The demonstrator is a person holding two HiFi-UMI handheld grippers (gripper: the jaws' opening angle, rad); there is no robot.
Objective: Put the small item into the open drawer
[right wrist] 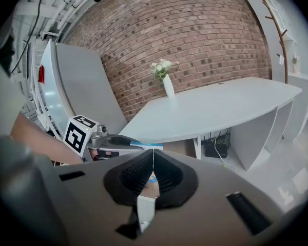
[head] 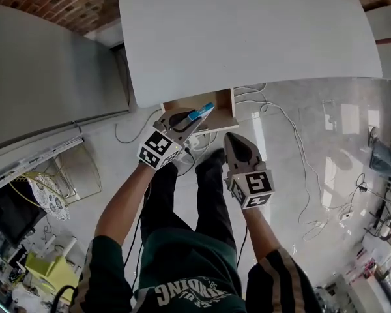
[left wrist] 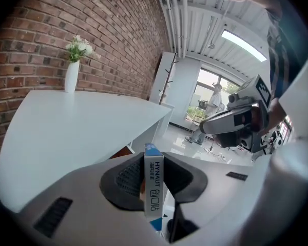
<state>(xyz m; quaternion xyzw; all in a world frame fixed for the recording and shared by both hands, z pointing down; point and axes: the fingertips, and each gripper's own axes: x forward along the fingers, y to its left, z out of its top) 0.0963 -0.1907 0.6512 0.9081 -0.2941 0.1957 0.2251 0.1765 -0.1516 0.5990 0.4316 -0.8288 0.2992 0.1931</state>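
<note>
Box [head: 201,113], small, blue and white, is clamped on edge between the pads of the left hand-held gripper [head: 193,120]. The jaws stand only as far apart as the box's narrow width. In the left gripper view the box [left wrist: 154,186] runs lengthwise along the jaws and sticks out past their tips.

Key relation: in the head view the open drawer [head: 224,102] lies directly ahead of and under the box's free end, which already overlaps the wooden opening. The long axis points up and to the right in that view, slantwise across the drawer. Height above the drawer floor cannot be read from any view. My judgement is that little remains beyond a short drop and a release.

The right hand-held gripper [head: 229,138] has its jaws together and carries nothing, which the right gripper view [right wrist: 150,169] confirms. It hovers just off the drawer's front right corner, near the box but apart from it. The left is the working one.

In the way:
- The white surface [head: 247,31] overhangs the drawer's rear, so entry is from the front and above.
- The drawer's front wall sits beneath the left jaws.

A vase of flowers [right wrist: 167,83] stands far back on the surface. Cables [head: 293,132] trail on the floor, clear of the move.
</note>
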